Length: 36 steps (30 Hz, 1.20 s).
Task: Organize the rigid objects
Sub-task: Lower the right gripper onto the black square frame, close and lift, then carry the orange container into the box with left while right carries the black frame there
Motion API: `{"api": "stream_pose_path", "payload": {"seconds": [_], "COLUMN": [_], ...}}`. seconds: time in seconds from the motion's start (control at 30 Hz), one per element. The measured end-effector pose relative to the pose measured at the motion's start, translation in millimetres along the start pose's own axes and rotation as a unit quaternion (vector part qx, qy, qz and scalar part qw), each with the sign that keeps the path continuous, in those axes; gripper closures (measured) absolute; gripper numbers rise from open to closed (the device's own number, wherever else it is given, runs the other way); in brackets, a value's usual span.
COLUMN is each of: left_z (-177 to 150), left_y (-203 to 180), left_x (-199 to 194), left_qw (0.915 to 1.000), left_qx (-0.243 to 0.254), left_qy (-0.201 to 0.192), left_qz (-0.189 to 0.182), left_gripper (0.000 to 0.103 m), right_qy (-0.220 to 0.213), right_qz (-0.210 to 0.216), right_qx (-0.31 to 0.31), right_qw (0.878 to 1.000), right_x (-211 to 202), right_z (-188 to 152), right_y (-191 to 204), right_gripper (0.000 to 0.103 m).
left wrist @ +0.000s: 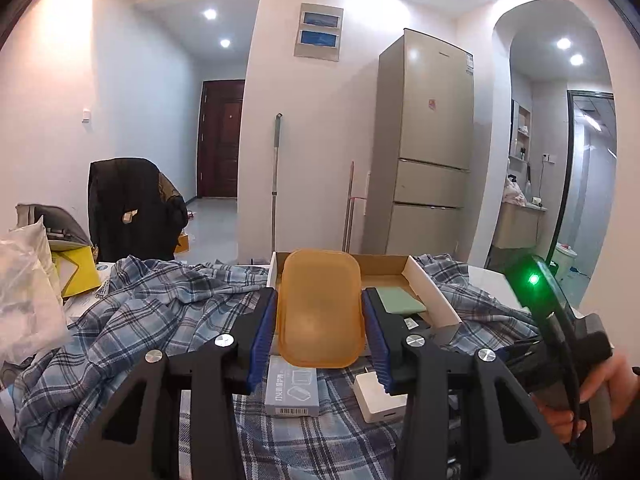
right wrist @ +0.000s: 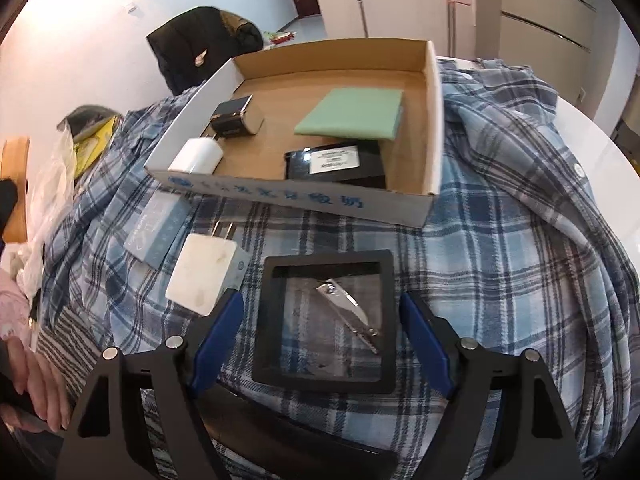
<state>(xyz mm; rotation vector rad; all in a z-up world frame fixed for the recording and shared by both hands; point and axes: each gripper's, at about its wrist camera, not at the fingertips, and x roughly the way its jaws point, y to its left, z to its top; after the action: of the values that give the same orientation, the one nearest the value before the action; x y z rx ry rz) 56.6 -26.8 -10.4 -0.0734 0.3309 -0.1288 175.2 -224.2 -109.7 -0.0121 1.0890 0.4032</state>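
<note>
Orange lid (left wrist: 320, 312) in left tongs (left wrist: 320, 332) hides box (left wrist: 424, 288) interior.

Plaid cloth (right wrist: 500, 240) over table; fridge (left wrist: 428, 144), mop (left wrist: 275, 184), jacket-draped chair (left wrist: 132, 208).

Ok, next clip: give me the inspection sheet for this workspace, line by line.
Surface: table draped with a blue plaid shirt.
Job's things: cardboard tray holds a green pad, a black labelled box, a black charger and a white plug. On the shirt: white charger, grey-blue box, black frame case with nail clippers.
Clutter: plastic bags, yellow box.
Grippers: left tongs shut on an orange translucent lid; right tongs open, straddling the frame case.
Cables: black cable on the right gripper handle.
Surroundings: fridge, jacket on chair, mop, dark door.
</note>
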Motion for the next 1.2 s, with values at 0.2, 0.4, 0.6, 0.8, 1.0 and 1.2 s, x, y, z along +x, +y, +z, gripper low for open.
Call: {"api": "stream_pose_path", "payload": {"seconds": [0.2, 0.4, 0.6, 0.8, 1.0, 1.2], "left_z": [-0.4, -0.5, -0.2, 0.5, 1.4, 10.8], "left_y": [-2.6, -2.9, -3.5, -10.1, -9.8, -3.9], "left_x": [-0.3, -0.6, -5.2, -12.3, -15.4, -15.7], "left_qw": [1.0000, 1.0000, 0.9999, 0.9993, 0.9990, 0.9993], "left_qx": [0.006, 0.006, 0.008, 0.026, 0.027, 0.013], "left_qy": [-0.002, -0.002, -0.012, -0.028, -0.035, -0.032], "left_qz": [-0.001, -0.001, 0.000, 0.004, 0.004, 0.011], "left_gripper": [0.058, 0.058, 0.058, 0.058, 0.058, 0.058], "right_qy": [0.004, -0.047, -0.164, -0.284, -0.317, -0.326], "right_qz": [-0.058, -0.066, -0.050, -0.083, -0.088, -0.094], "right_qx": [-0.043, -0.020, 0.007, -0.005, -0.051, -0.047], "right_qw": [0.997, 0.996, 0.985, 0.955, 0.943, 0.939], "right_x": [11.7, -9.1, -54.4, -76.7, -85.5, -93.6], "right_z": [-3.2, -2.4, -1.8, -10.4, -16.1, -16.1], "right_y": [18.1, 13.3, 7.3, 21.0, 42.7, 42.8], "right_gripper": [0.024, 0.034, 0.034, 0.034, 0.034, 0.034]}}
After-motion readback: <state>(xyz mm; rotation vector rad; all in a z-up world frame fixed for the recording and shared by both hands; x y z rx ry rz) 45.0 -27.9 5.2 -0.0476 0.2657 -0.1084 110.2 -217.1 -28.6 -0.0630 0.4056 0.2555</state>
